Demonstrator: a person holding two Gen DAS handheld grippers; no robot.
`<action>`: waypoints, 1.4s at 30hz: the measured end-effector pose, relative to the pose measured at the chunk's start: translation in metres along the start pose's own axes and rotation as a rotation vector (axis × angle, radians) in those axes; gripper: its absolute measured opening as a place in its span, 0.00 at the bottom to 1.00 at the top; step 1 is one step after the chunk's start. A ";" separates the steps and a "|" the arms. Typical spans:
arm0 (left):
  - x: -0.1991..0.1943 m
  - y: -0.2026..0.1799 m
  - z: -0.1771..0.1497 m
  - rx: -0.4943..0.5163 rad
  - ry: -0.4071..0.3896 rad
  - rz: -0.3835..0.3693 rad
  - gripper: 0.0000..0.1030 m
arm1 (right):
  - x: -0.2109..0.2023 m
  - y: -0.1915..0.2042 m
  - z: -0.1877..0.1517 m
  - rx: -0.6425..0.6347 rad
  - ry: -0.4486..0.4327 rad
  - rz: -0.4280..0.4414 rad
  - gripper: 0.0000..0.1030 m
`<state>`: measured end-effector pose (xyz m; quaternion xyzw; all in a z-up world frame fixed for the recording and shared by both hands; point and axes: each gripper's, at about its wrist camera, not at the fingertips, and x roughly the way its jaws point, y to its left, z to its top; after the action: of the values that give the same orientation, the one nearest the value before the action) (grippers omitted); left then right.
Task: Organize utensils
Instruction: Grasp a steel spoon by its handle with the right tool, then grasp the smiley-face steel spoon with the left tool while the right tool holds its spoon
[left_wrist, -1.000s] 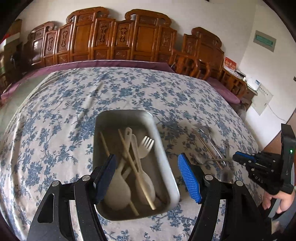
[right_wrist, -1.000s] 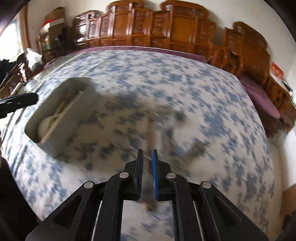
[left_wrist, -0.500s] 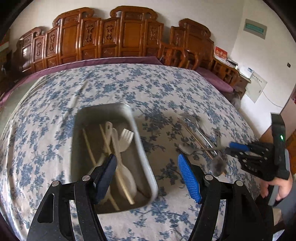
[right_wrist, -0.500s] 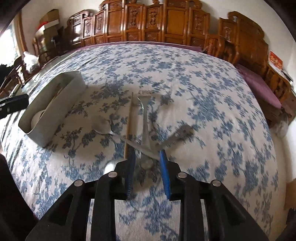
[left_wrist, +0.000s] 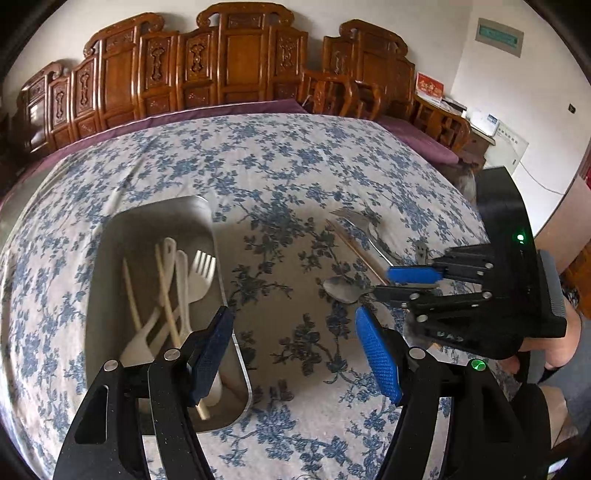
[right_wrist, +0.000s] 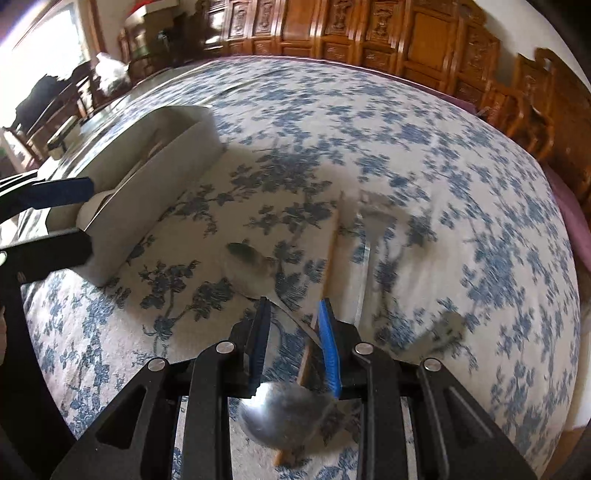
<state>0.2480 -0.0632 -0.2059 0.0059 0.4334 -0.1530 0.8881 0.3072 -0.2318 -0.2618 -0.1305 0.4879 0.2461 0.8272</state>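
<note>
Left wrist view: left gripper spread wide, nothing between the blue pads, hovering over the flowered tablecloth. Just left of its left finger, a metal tray, with the finger's tip overlapping the tray's near right wall. Inside the tray: a cream plastic fork, cream spoons and pale chopsticks, lying lengthwise and crossing one another. Ahead and right of the right finger, the right gripper, reaching in from the right edge, its pads standing a little apart around the handle of a metal spoon; spoon bowl pointing left, resting on the cloth. Beyond that, farther ahead and to the right: a metal fork and a wooden chopstick side by side on the cloth. Carved wooden chairs along the wall behind the table.

Right wrist view, blurred: right gripper partly open, pads either side of the thin spoon handle, gap visible on both sides, so no firm grip to be seen. Metal spoon bowl just ahead and slightly left of the fingertips. A second metal spoon, bowl toward the camera, under the gripper's base. Wooden chopstick running forward just right of the right pad, metal fork beside it further right. Tray well off to the left and ahead, left gripper touching or just short of its near end; cannot tell which.
</note>
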 end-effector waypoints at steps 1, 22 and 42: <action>0.002 -0.001 -0.001 0.005 0.006 0.002 0.64 | 0.003 0.002 0.001 -0.016 0.012 0.000 0.28; 0.005 -0.007 -0.009 0.035 0.028 0.022 0.64 | 0.015 0.017 0.009 -0.166 0.158 0.034 0.06; 0.018 -0.079 -0.007 0.128 0.069 -0.065 0.64 | -0.073 -0.064 -0.021 0.056 -0.081 -0.102 0.03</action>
<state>0.2311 -0.1427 -0.2145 0.0537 0.4530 -0.2088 0.8650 0.2958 -0.3158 -0.2101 -0.1221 0.4534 0.1950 0.8611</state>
